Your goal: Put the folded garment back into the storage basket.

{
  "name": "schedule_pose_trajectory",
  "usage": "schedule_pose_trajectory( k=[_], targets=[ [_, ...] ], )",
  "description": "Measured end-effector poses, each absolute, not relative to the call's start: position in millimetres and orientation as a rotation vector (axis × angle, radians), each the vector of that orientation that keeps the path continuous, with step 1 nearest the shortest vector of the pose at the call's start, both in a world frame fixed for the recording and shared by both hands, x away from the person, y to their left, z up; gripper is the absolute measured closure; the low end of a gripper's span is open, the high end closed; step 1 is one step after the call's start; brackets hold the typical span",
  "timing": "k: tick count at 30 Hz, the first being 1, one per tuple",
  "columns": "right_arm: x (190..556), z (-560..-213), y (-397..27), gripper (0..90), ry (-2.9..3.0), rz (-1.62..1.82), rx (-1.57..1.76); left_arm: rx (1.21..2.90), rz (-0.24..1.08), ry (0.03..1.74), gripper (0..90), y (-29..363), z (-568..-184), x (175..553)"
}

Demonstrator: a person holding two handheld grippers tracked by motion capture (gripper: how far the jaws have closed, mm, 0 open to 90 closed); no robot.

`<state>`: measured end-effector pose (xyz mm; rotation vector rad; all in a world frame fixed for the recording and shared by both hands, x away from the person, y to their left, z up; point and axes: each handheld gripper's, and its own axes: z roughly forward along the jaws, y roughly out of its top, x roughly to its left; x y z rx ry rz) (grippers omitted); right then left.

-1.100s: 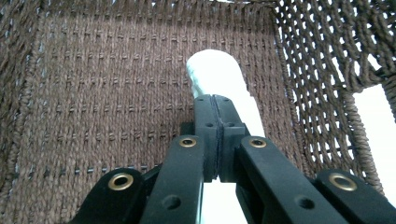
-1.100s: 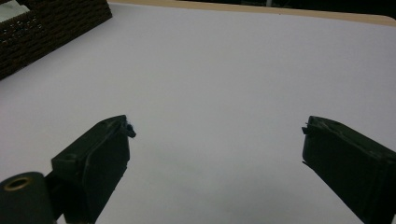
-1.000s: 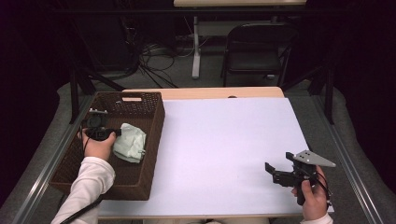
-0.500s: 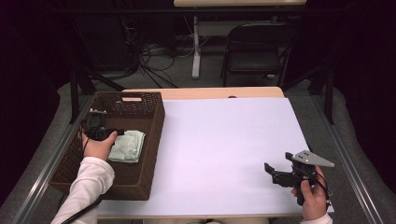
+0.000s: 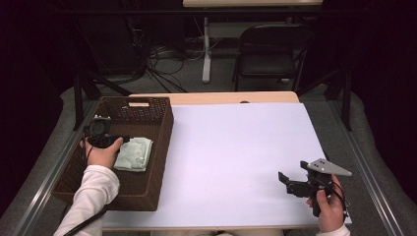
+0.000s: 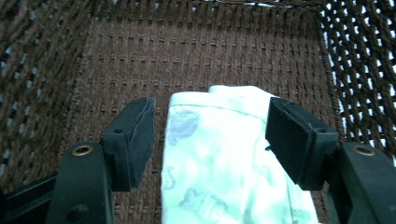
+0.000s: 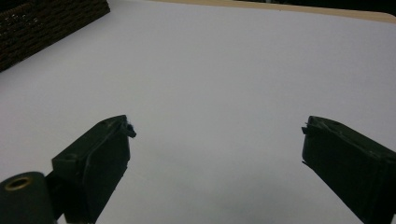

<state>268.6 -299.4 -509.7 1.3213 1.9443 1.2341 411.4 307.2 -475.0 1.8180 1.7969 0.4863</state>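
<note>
A white-topped table (image 5: 231, 162) stands in a dark room, with a brown woven basket (image 5: 162, 123) at its left edge holding a folded pale green cloth (image 6: 224, 158). The left gripper (image 6: 210, 135) hangs over that cloth, jaws wide to either side, so the step looks like a pick: lower, then close. The right gripper (image 7: 215, 154) waits wide open over bare table.

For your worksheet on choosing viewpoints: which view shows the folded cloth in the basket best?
The left gripper view: the cloth sits close up, print visible, between the open jaws. The high view shows it small in the basket, partly behind the hand.
</note>
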Motion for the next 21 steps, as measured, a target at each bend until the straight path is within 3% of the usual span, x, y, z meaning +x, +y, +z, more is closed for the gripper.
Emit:
schedule_pose_trajectory(
  k=[21],
  targets=[
    [268,-510,-298,7.5,1.956,1.23,1.317,1.776,0.457,1.767,35.7,323,-466,403]
  ],
)
